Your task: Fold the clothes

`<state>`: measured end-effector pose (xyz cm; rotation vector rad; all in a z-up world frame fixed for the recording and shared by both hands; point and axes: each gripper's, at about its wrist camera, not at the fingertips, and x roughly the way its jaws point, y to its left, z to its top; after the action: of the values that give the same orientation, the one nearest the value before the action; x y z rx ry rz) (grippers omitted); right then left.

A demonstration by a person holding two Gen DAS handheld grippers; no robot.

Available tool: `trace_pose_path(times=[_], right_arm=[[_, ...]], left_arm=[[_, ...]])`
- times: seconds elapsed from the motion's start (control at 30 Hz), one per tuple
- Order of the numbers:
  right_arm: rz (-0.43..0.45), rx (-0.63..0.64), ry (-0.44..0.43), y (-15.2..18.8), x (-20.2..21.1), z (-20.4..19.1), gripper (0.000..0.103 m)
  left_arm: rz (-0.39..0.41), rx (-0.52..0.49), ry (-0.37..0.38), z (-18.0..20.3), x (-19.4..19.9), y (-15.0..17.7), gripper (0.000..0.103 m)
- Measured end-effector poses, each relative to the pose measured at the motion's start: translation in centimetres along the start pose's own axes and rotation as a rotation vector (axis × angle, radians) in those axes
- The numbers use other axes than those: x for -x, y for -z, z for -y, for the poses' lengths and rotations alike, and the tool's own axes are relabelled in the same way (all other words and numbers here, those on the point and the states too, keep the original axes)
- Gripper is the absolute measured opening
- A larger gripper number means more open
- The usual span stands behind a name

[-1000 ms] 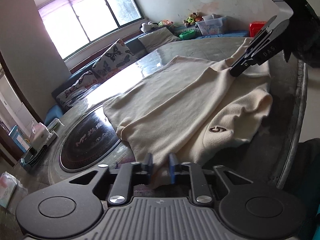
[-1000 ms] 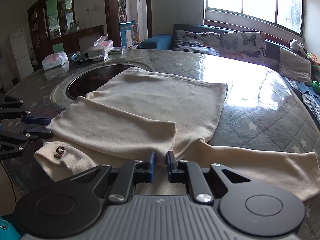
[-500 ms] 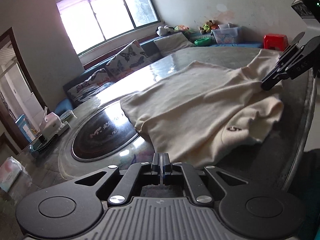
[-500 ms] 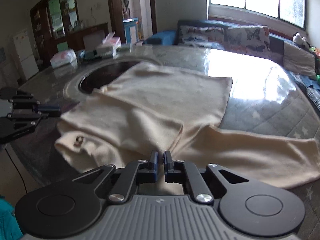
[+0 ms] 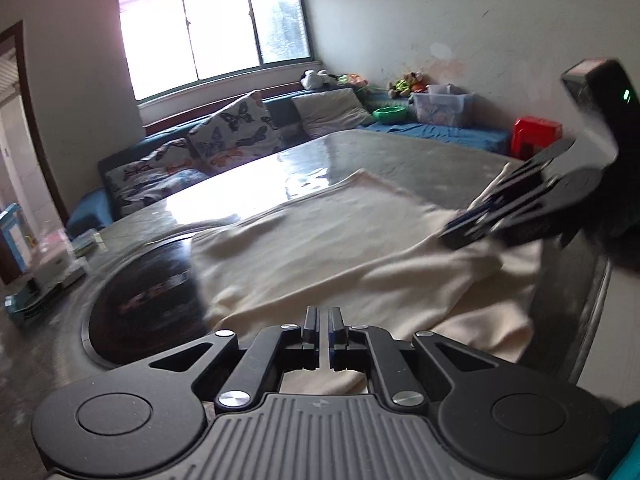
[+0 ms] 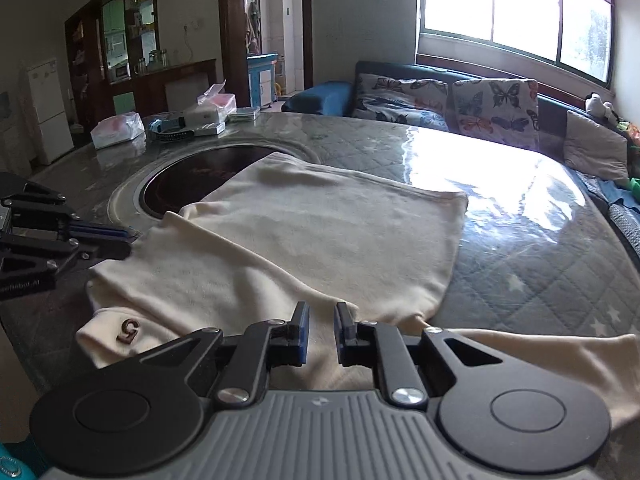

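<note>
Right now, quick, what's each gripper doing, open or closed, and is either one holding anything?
Left gripper: shut; whether it pinches the cream sweater cannot be told.
Right gripper: open, over the sweater, holding nothing.

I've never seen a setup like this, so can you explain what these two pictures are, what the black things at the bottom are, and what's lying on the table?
No robot here: a person holds a two-finger gripper in each hand, and each carries a wide-angle camera looking along its fingers. One picture comes from the left gripper, the other from the right gripper; each also shows at the edge of the other's view. A cream sweater lies spread on a round table, partly over a dark round inset. One sleeve is folded across the body; the other trails along the table's near edge. The left gripper is shut, seemingly on the sweater's edge. The right gripper is open above the cloth, holding nothing.
</note>
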<state>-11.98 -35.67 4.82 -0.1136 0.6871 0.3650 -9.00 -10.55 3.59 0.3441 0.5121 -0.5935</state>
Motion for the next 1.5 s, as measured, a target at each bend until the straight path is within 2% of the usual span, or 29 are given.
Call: trace_pose_path(times=[0.13,0.27,0.43,0.53,0.63,0.7,0.87,0.97,1.03,1.1,1.23,1.37,1.47,1.5], right_arm=[[-0.032,-0.001,0.035,0.5,-1.4,0.6,0.015],[-0.013,0.020,0.045,0.7,0.1,0.6,0.016],[-0.011,0.075,-0.001,1.5,1.6,-0.5,0.016],[-0.031,0.122,0.030,2.6,1.9,-1.0,0.018],[0.003,0.045,0.046,3.1,3.5,0.2,0.021],[0.031,-0.063,0.085,3.6,4.7,2.1,0.022],[0.054,-0.312,0.251,5.3,6.1,8.1,0.023],[0.070,-0.403,0.348,6.1,6.7,10.9,0.024],[0.088,-0.461,0.427,6.7,7.2,13.2,0.033],[0.093,-0.492,0.488,7.1,7.3,14.6,0.035],[0.103,-0.584,0.543,7.9,7.2,17.0,0.035],[0.117,-0.642,0.552,8.5,6.7,17.8,0.035],[0.133,-0.648,0.561,8.7,6.0,18.1,0.034],[0.133,-0.641,0.567,8.7,5.9,18.0,0.031]], left_arm=[[0.000,0.018,0.060,1.8,-2.4,-1.9,0.006],[-0.023,0.021,0.106,3.3,-4.6,-2.7,0.006],[-0.044,-0.020,0.159,5.1,-5.7,-2.2,0.006],[-0.045,-0.077,0.174,6.3,-5.7,-1.6,0.006],[-0.034,-0.119,0.173,6.9,-5.3,-1.4,0.006],[-0.032,-0.112,0.179,6.8,-5.2,-1.6,0.006],[-0.022,-0.078,0.184,7.0,-5.5,-2.3,0.006],[-0.029,-0.101,0.202,7.8,-5.7,-2.2,0.006],[-0.029,-0.099,0.199,7.8,-5.7,-2.3,0.006],[-0.029,-0.097,0.196,7.9,-5.7,-2.4,0.006],[-0.028,-0.092,0.189,7.9,-5.8,-2.6,0.007],[-0.032,-0.096,0.192,8.1,-5.8,-2.6,0.008],[-0.036,-0.105,0.193,8.5,-5.9,-2.4,0.008],[-0.038,-0.107,0.192,8.6,-6.0,-2.4,0.009]])
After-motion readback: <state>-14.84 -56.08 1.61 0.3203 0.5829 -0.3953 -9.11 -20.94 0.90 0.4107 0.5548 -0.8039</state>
